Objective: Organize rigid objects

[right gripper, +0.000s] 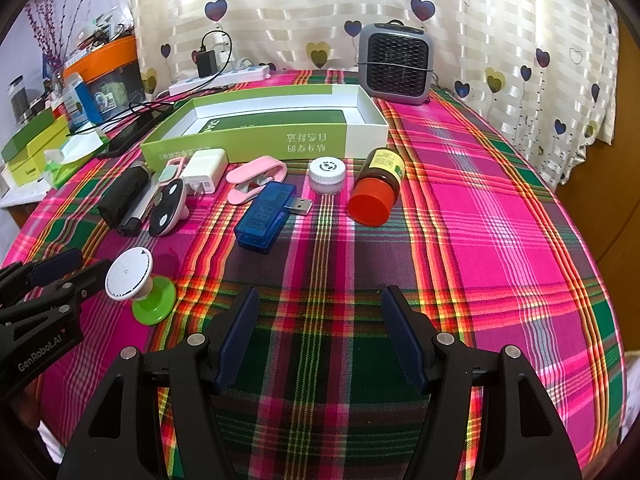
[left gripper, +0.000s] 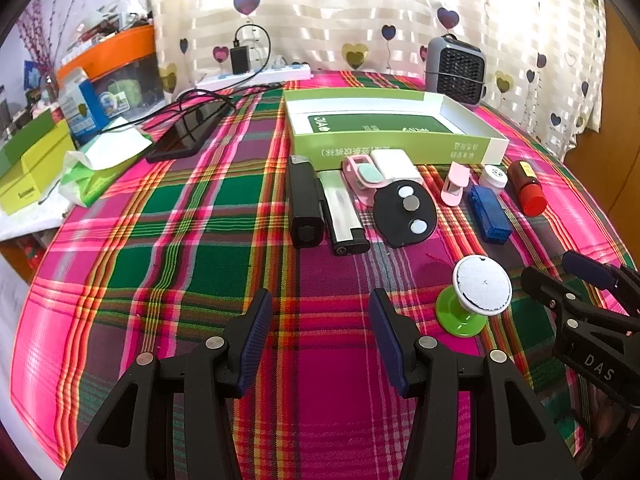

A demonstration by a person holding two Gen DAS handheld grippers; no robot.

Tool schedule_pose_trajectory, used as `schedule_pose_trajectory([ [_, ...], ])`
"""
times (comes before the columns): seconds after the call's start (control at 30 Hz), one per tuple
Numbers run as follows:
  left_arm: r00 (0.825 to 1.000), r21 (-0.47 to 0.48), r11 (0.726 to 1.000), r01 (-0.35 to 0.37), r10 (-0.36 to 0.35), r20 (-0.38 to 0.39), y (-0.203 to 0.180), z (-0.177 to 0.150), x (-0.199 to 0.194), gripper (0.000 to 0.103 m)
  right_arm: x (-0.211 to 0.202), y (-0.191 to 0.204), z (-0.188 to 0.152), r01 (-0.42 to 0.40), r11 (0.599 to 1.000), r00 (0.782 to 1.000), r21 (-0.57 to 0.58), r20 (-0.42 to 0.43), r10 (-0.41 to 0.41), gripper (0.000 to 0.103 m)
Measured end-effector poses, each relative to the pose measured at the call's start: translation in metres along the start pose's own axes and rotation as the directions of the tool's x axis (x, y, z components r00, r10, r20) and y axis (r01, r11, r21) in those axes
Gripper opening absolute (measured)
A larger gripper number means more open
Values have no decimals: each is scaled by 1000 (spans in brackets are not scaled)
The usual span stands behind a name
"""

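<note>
You face a table under pink-and-green plaid cloth [right gripper: 500, 208], cream striped curtain with heart prints [right gripper: 460, 8] glowing with daylight behind it — a grey grilled heater [right gripper: 394, 65], white power strip [left gripper: 256, 75], orange-rimmed bin [left gripper: 116, 54] at the left.

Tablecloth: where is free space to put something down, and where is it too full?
Free: the plaid tablecloth right of the red-capped bottle, and the near strip before both grippers. Crowded: the row of small items in front of the green box.
</note>
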State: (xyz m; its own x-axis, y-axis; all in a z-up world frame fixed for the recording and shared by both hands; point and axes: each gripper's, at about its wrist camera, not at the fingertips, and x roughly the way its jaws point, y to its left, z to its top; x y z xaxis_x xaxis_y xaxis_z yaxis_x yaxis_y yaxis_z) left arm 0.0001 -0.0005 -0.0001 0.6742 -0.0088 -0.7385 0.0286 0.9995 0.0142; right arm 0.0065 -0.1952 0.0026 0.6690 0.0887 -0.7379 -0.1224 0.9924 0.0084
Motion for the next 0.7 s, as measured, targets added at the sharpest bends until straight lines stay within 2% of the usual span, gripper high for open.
schedule_pose_trajectory([
  [0.23,999,9,1000,29,-29,-17,2,0,-4,49,2,0,3,-25,999,1000,-23,-16,25,64],
  [0.33,997,16,997,80,-80,-18,3,-2,-9,49,0,-6,2,-60,998,998,-30,-20,59,64],
  [0.5,978,52,977,208,-207,-27,-2,-6,-18,49,0,-23,10,-82,996,996,34,-23,83,64],
  [0.63,957,102,951,291,-289,-34,-12,-9,-25,49,-4,-40,25,-79,993,997,87,24,78,64],
  [0.7,944,136,935,329,-327,-36,-20,-10,-27,49,1,-43,33,-83,993,996,86,18,82,64],
])
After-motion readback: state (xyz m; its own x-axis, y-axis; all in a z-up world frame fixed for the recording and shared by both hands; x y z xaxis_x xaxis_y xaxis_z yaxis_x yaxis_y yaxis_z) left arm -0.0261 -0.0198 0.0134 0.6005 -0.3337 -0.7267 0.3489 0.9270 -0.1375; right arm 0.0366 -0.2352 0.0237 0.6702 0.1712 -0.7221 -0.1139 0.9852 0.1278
